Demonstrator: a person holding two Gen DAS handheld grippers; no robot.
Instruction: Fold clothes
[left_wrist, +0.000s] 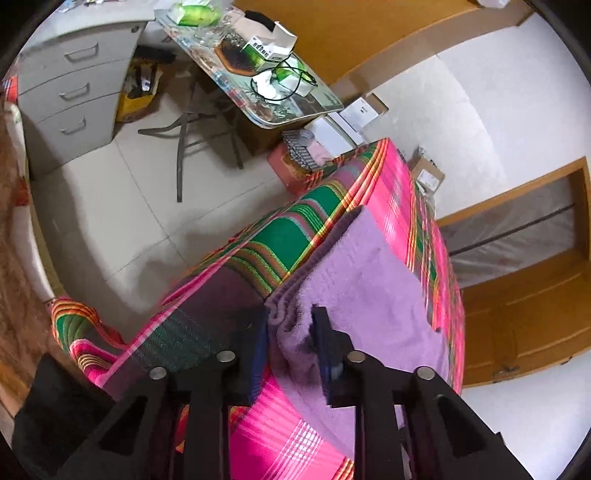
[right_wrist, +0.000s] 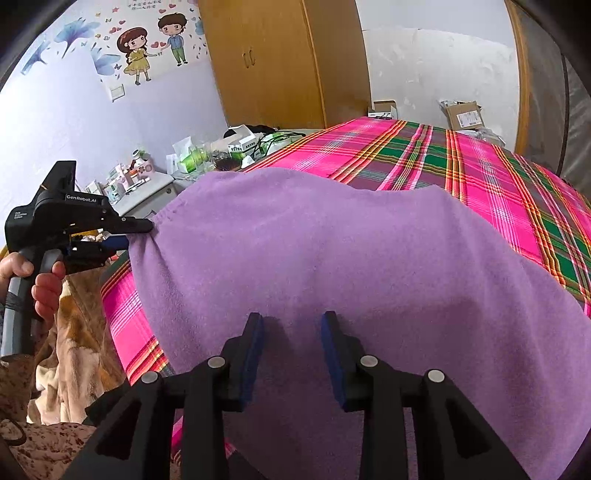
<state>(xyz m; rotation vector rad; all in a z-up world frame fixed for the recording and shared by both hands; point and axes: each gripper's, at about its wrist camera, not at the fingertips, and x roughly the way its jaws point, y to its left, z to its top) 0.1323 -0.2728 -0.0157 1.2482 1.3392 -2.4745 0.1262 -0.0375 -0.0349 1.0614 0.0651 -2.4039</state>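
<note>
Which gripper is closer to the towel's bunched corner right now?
Left. The left gripper has the purple towel's bunched corner between its fingers; the right gripper sits open over the towel's flat middle, away from that corner.

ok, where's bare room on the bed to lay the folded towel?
Free: plaid bedspread beyond the purple towel, toward the wardrobe, and the strip along the towel's right. Crowded: the cluttered side table behind the left gripper, which pinches the towel's corner.

Bed under a pink-and-green plaid sheet (right_wrist: 424, 155), purple towel (right_wrist: 332, 258) spread directly on it.
</note>
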